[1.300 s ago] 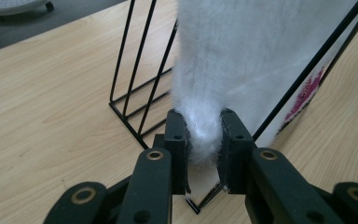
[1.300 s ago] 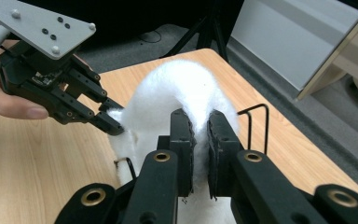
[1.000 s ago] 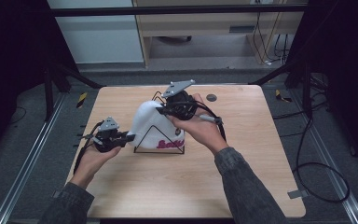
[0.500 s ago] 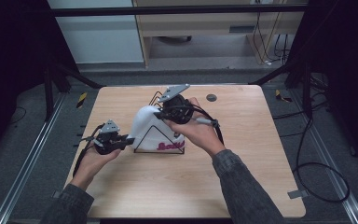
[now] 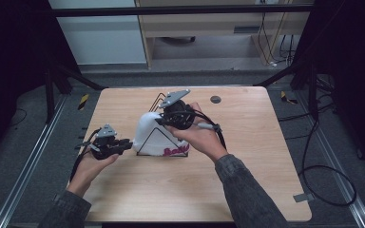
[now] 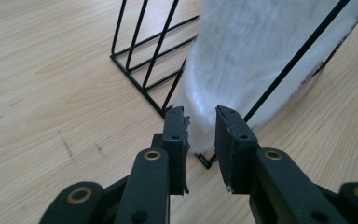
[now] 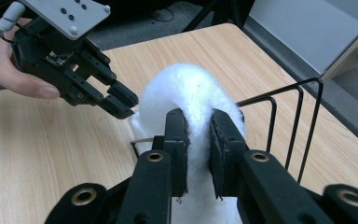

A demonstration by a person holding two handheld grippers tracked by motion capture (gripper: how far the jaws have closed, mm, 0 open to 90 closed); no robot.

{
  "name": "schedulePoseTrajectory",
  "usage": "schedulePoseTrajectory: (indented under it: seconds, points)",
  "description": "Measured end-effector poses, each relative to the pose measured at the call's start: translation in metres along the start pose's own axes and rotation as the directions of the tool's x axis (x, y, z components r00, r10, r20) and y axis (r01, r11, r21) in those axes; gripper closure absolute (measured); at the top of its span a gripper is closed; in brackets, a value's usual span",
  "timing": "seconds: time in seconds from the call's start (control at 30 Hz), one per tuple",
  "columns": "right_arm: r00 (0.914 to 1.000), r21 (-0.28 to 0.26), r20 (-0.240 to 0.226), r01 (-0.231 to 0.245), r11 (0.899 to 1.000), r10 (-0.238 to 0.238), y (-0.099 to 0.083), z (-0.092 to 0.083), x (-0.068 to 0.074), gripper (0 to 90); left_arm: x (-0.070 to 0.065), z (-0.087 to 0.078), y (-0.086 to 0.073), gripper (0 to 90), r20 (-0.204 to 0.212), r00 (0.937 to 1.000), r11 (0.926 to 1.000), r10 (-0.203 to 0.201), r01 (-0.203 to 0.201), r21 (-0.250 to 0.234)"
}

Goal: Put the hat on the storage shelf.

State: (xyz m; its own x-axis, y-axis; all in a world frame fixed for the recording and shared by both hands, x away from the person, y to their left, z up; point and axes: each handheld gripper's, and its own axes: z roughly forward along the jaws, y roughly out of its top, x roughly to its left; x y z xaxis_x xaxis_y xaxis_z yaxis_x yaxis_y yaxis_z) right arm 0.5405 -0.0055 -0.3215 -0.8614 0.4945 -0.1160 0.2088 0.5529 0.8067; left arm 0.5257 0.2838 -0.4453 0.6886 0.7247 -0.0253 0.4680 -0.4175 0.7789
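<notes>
Your right gripper (image 5: 163,120) sits on top of the white fluffy fabric piece (image 5: 148,133), and your right hand (image 5: 197,135) hides most of that cloth's far side in the high view. The cloth is draped over the black wire rack (image 5: 161,142) near the table's centre, so much of the rack's frame is covered; a strip of pink lettering (image 5: 175,151) along its lower edge is partly cut off by your palm and unreadable. In the right gripper view, your right gripper (image 7: 198,119) has a fold of the fabric piece (image 7: 191,93) between its fingers, which have just been easing apart; the pile swallows the pad faces, so contact there is hard to judge. In the left gripper view, your left gripper (image 6: 200,121) has its fingers slightly parted at the cloth's (image 6: 261,51) lower hem, beside the rack's (image 6: 144,60) corner, clamping nothing. On the light wooden table (image 5: 247,190) a small dark round disc (image 5: 215,99) lies at 1 o'clock from the rack, well apart. Bare tabletop runs from 3 to 7 o'clock; the far edge at 12 o'clock is nearer.
</notes>
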Motion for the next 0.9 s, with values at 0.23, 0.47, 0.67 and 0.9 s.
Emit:
schedulePoseTrajectory:
  seconds: [0.23,0.47,0.67,0.9]
  points:
    - [0.9999,-0.006,0.003,-0.013,1.000,0.013,-0.001,-0.002,0.001,74.2,0.002,-0.008,-0.007,57.6,-0.088,0.9960,0.9997,0.015,-0.014,0.020]
    - [1.0000,-0.004,0.005,-0.008,1.000,0.008,-0.001,-0.003,0.003,73.5,0.004,-0.010,-0.013,30.6,-0.119,0.9928,0.9985,-0.014,0.020,0.051]
    - [0.9999,-0.003,0.009,-0.009,1.000,0.009,-0.001,-0.003,0.003,72.4,0.004,-0.009,-0.020,13.9,-0.149,0.9887,0.9962,-0.017,0.030,0.081]
    - [0.9992,-0.011,0.033,-0.024,1.000,0.024,-0.003,-0.006,0.004,61.6,0.008,-0.006,-0.029,4.8,-0.182,0.9834,0.9929,0.000,0.021,0.117]
